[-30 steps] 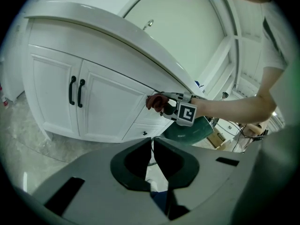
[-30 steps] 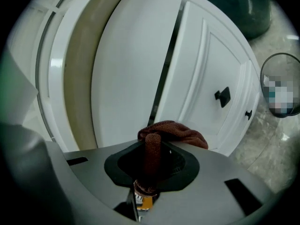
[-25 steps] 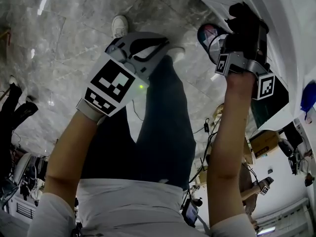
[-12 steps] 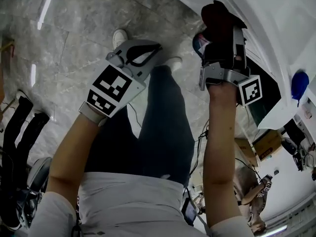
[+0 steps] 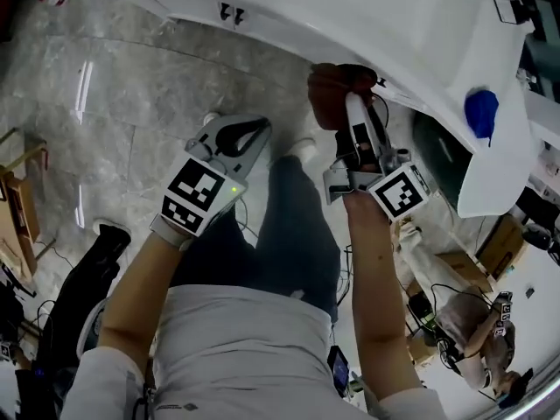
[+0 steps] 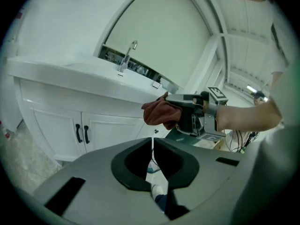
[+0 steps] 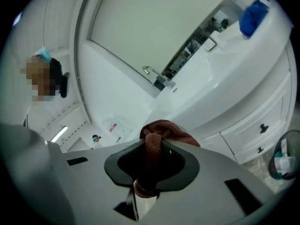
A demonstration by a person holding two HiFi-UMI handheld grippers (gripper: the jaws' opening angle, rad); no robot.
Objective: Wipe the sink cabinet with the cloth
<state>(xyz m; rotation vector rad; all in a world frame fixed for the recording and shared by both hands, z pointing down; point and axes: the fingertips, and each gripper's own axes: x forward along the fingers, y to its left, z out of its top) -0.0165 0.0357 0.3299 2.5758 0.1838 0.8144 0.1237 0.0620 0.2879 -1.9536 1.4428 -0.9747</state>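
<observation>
My right gripper [image 5: 352, 112] is shut on a bunched red-brown cloth [image 5: 335, 93], held up close under the white countertop edge of the sink cabinet [image 5: 367, 33]; whether the cloth touches it I cannot tell. In the right gripper view the cloth [image 7: 161, 129] is pinched between the jaws of the right gripper [image 7: 152, 144] and bulges out past their tips, with the cabinet [image 7: 243, 111] beyond. My left gripper [image 5: 249, 131] hangs lower at the left, shut and empty. The left gripper view shows the left gripper [image 6: 152, 144], the cloth [image 6: 158, 113] and the cabinet doors [image 6: 56, 125].
A faucet [image 6: 128, 56] stands on the countertop under a large mirror [image 6: 159, 36]. A blue object [image 5: 481, 112] lies on the counter's right part. Two black door handles [image 6: 82, 133] sit on the doors. Grey marble floor [image 5: 131, 112] lies below, with another person [image 5: 459, 322] at the lower right.
The head view has swung up so the cabinet's top edge now fills the upper frame. My right gripper has carried the cloth left, up to the counter edge. The left gripper has barely moved.
</observation>
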